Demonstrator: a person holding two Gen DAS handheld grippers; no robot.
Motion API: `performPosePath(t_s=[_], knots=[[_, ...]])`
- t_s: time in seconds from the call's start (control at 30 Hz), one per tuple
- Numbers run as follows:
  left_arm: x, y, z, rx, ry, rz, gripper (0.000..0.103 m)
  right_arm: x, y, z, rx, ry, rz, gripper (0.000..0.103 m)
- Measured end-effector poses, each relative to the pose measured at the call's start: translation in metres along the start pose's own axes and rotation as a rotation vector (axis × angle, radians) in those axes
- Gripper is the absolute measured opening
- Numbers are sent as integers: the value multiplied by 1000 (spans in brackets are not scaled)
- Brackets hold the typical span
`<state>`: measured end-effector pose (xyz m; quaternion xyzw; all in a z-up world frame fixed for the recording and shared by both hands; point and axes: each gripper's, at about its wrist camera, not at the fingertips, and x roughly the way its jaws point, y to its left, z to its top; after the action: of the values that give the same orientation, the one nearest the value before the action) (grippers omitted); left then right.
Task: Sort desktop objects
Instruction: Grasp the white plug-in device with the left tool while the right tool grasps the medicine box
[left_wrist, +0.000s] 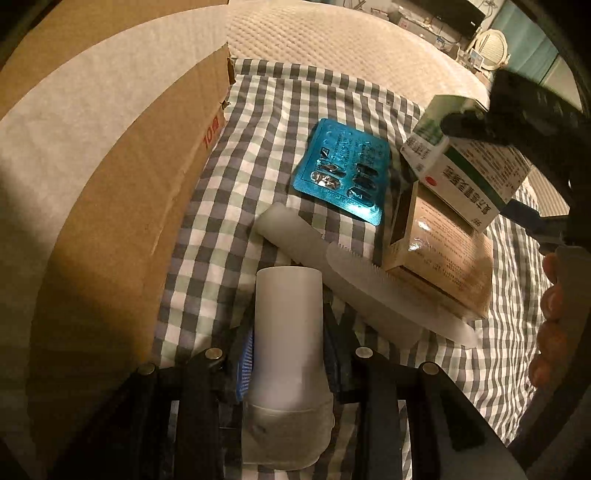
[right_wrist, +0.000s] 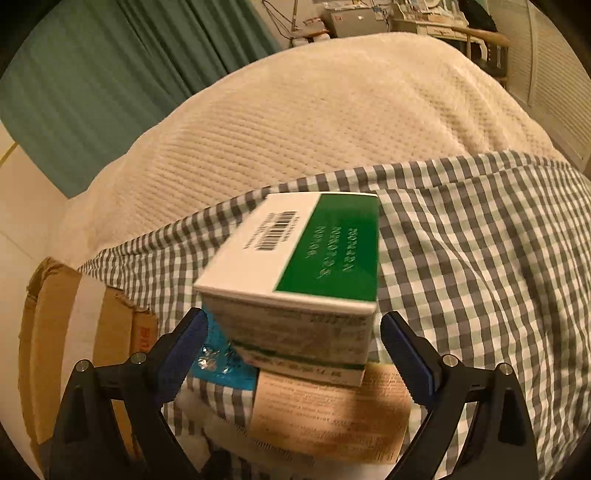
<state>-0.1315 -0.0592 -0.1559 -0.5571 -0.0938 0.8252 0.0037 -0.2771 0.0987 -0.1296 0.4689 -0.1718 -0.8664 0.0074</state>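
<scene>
Barcode on green-white box (right_wrist: 295, 266) between spread right tool (right_wrist: 291, 347); left tool (left_wrist: 286, 350) clamping white bottle (left_wrist: 286, 332).

A white cylindrical bottle (left_wrist: 288, 332) sits upright-looking along the left wrist view's axis, nearest of all. Just beyond it lie two translucent white combs (left_wrist: 354, 269), crossing diagonally. Farther off, a teal blister pack (left_wrist: 341, 168) lies flat on the checked cloth (several pockets look burst). To the right, a tan box (left_wrist: 439, 254) lies flat, and a green-and-white medicine box (right_wrist: 295, 277) rests tilted on top of it.
</scene>
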Motion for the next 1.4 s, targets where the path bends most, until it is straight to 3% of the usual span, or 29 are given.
performPosePath(t_s=[0.07, 0.27, 0.6, 0.73, 1.1, 1.4], knots=[[-1, 1, -1, -1, 2, -1, 32, -2, -7, 2, -17, 0, 11, 83], [-12, -1, -8, 17, 15, 13, 32, -16, -5, -8, -135, 30, 23, 82], [-46, -15, -31, 11, 16, 2, 32, -64, -12, -36, -226, 80, 30, 81], [-51, -19, -24, 9, 2, -8, 32, -91, -17, -51, -250, 92, 28, 80], [-116, -29, -32, 37, -90, -20, 32, -159, -22, -79, -281, 90, 25, 79], [-182, -16, -8, -12, -241, -70, 32, -231, -5, -65, -227, -31, 120, 79]])
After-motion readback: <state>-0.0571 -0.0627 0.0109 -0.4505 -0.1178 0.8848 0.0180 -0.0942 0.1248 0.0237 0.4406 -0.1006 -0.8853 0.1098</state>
